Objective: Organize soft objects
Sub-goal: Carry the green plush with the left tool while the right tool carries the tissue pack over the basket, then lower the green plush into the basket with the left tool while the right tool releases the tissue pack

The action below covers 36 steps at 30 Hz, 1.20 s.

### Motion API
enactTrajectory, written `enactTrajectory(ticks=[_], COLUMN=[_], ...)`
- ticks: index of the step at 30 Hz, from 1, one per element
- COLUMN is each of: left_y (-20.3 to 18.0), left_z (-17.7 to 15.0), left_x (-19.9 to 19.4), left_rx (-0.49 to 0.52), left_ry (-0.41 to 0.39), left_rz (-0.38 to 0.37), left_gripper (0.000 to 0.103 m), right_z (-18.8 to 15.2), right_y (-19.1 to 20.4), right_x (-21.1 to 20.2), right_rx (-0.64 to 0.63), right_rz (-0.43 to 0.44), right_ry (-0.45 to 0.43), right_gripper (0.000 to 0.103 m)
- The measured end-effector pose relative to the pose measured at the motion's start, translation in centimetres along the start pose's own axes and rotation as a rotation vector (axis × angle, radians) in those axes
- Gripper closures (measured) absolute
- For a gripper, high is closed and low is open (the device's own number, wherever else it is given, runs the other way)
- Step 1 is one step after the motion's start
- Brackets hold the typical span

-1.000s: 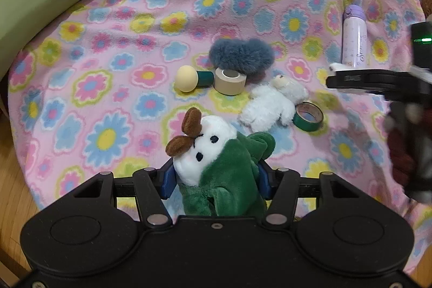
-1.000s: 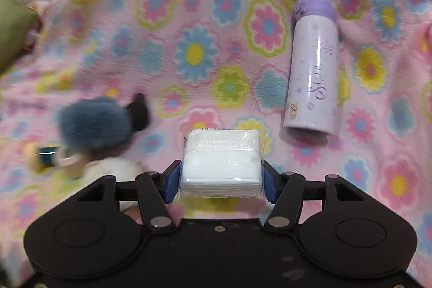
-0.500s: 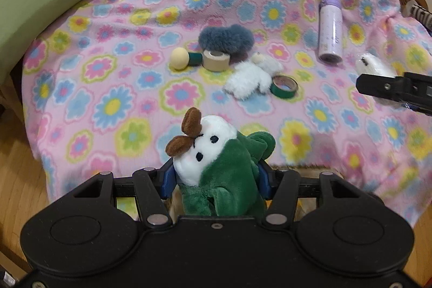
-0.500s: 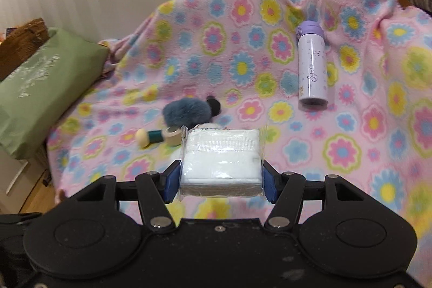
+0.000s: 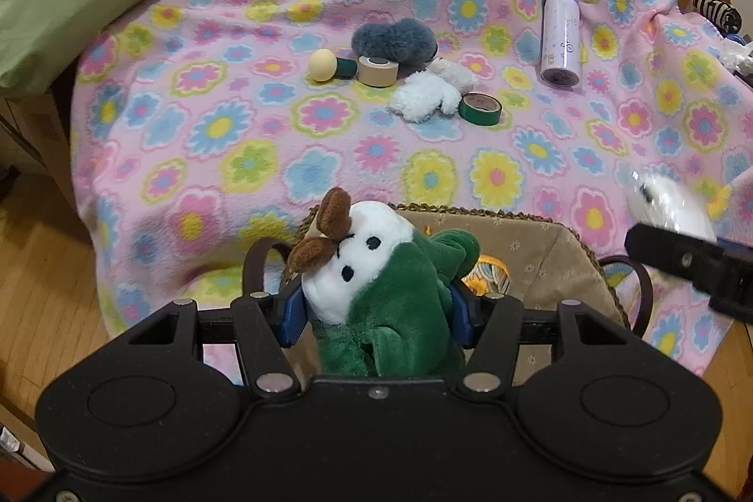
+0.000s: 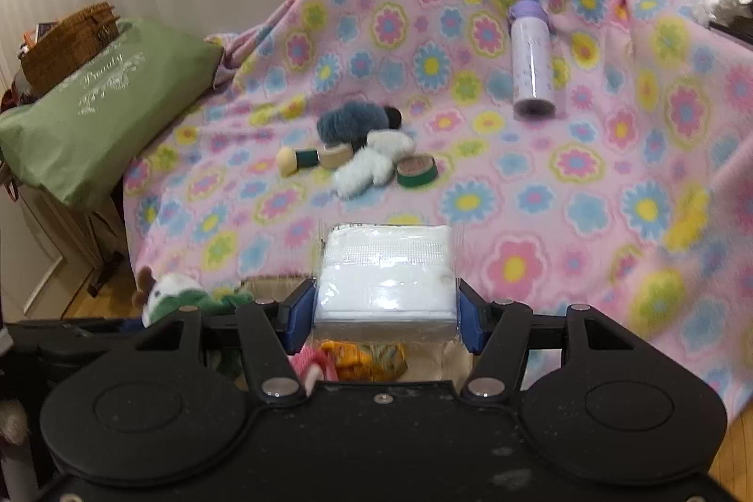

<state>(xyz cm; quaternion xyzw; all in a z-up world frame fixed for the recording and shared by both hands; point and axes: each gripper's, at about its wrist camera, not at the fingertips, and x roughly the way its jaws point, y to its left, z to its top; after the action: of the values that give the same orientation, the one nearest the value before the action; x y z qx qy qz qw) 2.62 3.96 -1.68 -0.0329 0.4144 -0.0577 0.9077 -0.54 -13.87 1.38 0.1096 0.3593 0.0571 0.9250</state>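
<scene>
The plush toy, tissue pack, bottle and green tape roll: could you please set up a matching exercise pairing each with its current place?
Things:
1. plush toy
2. tissue pack
3. purple bottle
4. green tape roll

Places:
A. lying on the blanket, far right
B. clamped in the right tongs
C. beside the white fluffy toy
D. clamped in the left tongs

Pairs: 1-D, 2-B, 3-A, 4-C

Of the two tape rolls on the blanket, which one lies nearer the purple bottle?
The green tape roll, beside the white plush. The tan tape roll sits further from the purple bottle, by the grey fluffy piece.
</scene>
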Motion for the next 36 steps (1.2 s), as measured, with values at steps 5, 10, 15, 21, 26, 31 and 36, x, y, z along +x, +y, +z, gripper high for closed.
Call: enactTrajectory(ticks=[5, 10, 15, 21, 26, 31, 36], left_y=[-0.3, -0.3, -0.2, -0.1, -0.1, -0.1, -0.2], left_z=[-0.6, -1.1, -1.4, -1.4, -1.4, -1.4, -1.4], left_x=[0.0, 0.6, 0.5, 0.5, 0.5, 0.5, 0.4], left_rx=[0.024, 0.018, 0.014, 0.011, 0.011, 0.009, 0.005], left_ry=[0.006, 0.039, 0.04, 0.044, 0.046, 0.044, 0.042], left_rz=[0.021, 0.021, 0.025, 0.029, 0.031, 0.047, 0.049], left_gripper=[0.048, 0.048, 0.048, 0.046, 0.045, 0.039, 0.03], right_z=[-1.5, -1.5, -1.7, -1.6, -1.5, -1.5, -1.5], right_y=[0.4, -0.3, -0.1, 0.0, -0.1, -0.3, -0.4], right_x=[-0.6, -0.3, -0.1, 0.0, 0.1, 0.3, 0.3], right_rx=[-0.005, 0.028, 0.033, 0.025, 0.022, 0.029, 0.031], right_rz=[-0.009, -0.019, -0.009, 0.003, 0.008, 0.009, 0.014], right_ry=[0.024, 0.049, 0.076, 0.092, 0.091, 0.092, 0.093], right_gripper=[0.043, 0.043, 0.043, 0.043, 0.041, 0.039, 0.038])
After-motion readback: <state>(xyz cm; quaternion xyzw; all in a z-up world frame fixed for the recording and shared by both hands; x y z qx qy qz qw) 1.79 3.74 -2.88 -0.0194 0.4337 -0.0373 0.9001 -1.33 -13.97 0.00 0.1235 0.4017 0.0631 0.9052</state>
